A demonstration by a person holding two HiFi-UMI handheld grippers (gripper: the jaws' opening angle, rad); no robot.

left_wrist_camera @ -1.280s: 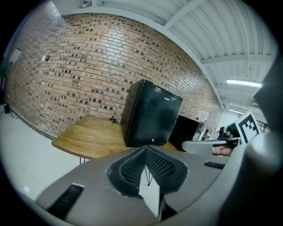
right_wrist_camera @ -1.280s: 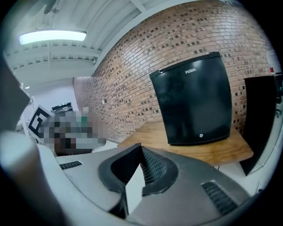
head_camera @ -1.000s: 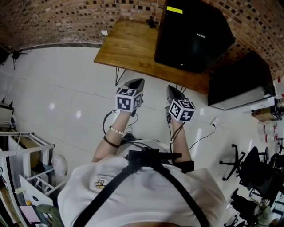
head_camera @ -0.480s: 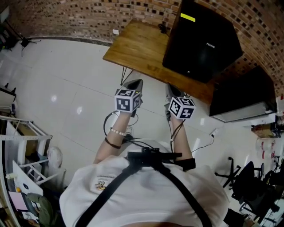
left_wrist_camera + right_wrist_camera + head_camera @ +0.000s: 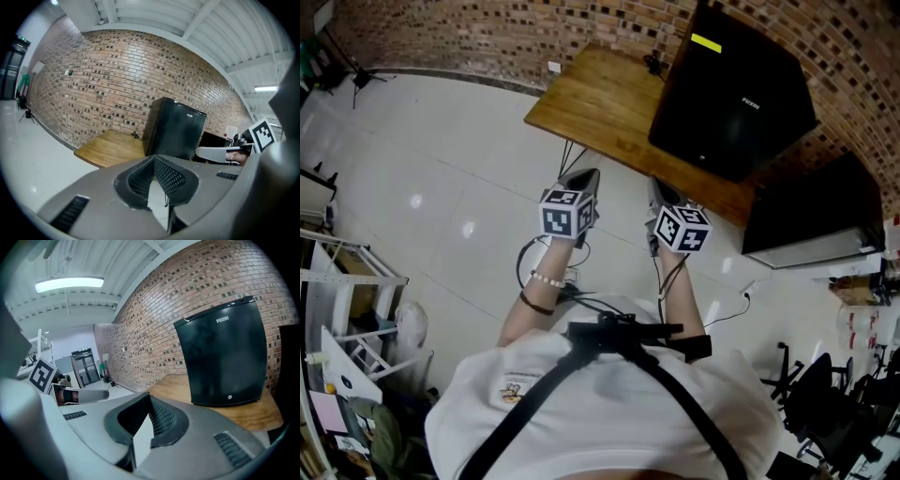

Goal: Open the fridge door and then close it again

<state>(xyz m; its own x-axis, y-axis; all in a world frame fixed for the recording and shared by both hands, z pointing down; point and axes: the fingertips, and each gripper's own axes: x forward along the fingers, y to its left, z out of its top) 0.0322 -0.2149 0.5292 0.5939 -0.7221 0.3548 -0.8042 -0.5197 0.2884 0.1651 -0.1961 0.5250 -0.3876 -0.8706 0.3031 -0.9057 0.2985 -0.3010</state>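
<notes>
Inspector: Position of the fridge?

Recorder: The black fridge stands on the right-hand part of the wooden table, backed against the brick wall. Its door sits closed, front face towards the person.

Inspector: State of the left gripper?

Recorder: The left gripper has its jaws brought together with nothing between them. It is held in the air above the white floor, pointing at the table and clear of the fridge.

Inspector: And the right gripper?

Recorder: The right gripper is likewise closed and empty. It sits just beside the left one, aimed at the fridge front and not touching it.

Inspector: Anything else noted?

Recorder: A second dark cabinet stands right of the table.
</notes>
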